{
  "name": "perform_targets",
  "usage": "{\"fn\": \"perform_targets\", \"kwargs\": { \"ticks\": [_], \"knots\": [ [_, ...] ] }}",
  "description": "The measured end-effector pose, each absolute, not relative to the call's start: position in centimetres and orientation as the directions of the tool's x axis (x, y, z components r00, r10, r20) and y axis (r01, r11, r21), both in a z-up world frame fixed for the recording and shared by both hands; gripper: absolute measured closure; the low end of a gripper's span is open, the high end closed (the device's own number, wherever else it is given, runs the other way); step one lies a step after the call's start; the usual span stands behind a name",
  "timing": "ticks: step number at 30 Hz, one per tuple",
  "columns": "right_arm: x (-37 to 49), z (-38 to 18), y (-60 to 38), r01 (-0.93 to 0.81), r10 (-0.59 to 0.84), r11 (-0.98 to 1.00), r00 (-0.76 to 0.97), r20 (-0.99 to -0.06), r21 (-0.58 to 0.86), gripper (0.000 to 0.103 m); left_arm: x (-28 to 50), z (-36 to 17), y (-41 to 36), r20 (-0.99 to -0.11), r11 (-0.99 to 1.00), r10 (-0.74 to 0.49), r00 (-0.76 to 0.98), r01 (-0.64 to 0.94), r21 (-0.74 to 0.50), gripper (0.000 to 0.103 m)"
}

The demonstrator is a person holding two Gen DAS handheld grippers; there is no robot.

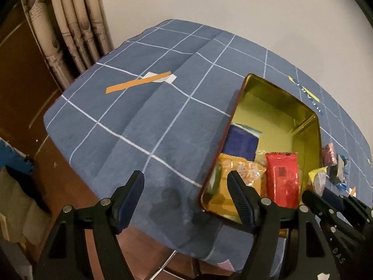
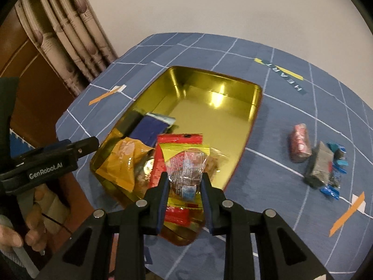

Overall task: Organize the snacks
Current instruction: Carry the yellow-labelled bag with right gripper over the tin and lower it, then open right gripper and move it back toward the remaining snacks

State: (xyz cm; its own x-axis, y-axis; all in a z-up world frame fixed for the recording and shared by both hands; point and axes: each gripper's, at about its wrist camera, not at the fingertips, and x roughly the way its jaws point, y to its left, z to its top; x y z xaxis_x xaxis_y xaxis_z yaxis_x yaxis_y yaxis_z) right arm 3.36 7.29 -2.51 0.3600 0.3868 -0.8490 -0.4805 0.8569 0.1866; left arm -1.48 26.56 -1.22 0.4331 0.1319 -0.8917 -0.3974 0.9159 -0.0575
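A gold tin box [image 2: 253, 112] [image 1: 275, 98] lies open on the blue checked tablecloth. Inside it are a dark blue packet [image 2: 149, 129] [image 1: 242, 143], an orange packet [image 2: 123, 161] [image 1: 244, 171] and a red packet [image 2: 179, 140] [image 1: 282, 177]. My right gripper [image 2: 184, 184] is shut on a clear yellow-edged snack packet [image 2: 186, 165] above the tin's near end; it also shows in the left wrist view [image 1: 317, 179]. My left gripper [image 1: 186, 186] is open and empty, over the cloth at the tin's left rim.
On the cloth right of the tin lie a pink wrapped roll [image 2: 300, 142] [image 1: 328, 154], a grey packet [image 2: 320, 163] and blue wrappers [image 2: 335, 177]. Orange tape strips [image 1: 137, 82] [image 2: 347, 214] mark the cloth. Curtain [image 1: 70, 23] and wooden furniture stand left. The table edge is close below.
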Motion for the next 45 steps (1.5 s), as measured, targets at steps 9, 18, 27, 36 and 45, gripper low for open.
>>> {"fn": "perform_targets", "kwargs": {
  "ticks": [9, 18, 27, 36, 45],
  "knots": [
    [3.2, -3.4, 8.4, -0.507, 0.356, 0.850, 0.353, -0.865, 0.143, 0.076, -1.5, -1.7, 27.1, -0.903, 0.907, 0.124, 0.412, -0.416, -0.065, 0.033],
    [3.3, -4.1, 8.9, -0.503, 0.341, 0.853, 0.338, -0.877, 0.137, 0.076, -1.6, -1.7, 27.1, -0.903, 0.907, 0.119, 0.412, -0.415, -0.069, 0.033],
    [3.1, -4.5, 9.0, -0.502, 0.338, 0.853, 0.330, -0.881, 0.139, 0.075, -1.5, -2.1, 27.2, -0.910, 0.906, 0.107, 0.401, -0.416, -0.077, 0.033],
    [2.8, -4.2, 8.4, -0.499, 0.342, 0.855, 0.340, -0.876, 0.141, 0.058, -1.5, -2.1, 27.1, -0.911, 0.907, 0.111, 0.398, -0.415, -0.072, 0.033],
    [2.7, -1.9, 6.2, -0.468, 0.380, 0.867, 0.399, -0.834, 0.171, 0.057, -1.5, -2.1, 27.1, -0.908, 0.908, 0.117, 0.401, -0.414, -0.066, 0.033]
  ]
}}
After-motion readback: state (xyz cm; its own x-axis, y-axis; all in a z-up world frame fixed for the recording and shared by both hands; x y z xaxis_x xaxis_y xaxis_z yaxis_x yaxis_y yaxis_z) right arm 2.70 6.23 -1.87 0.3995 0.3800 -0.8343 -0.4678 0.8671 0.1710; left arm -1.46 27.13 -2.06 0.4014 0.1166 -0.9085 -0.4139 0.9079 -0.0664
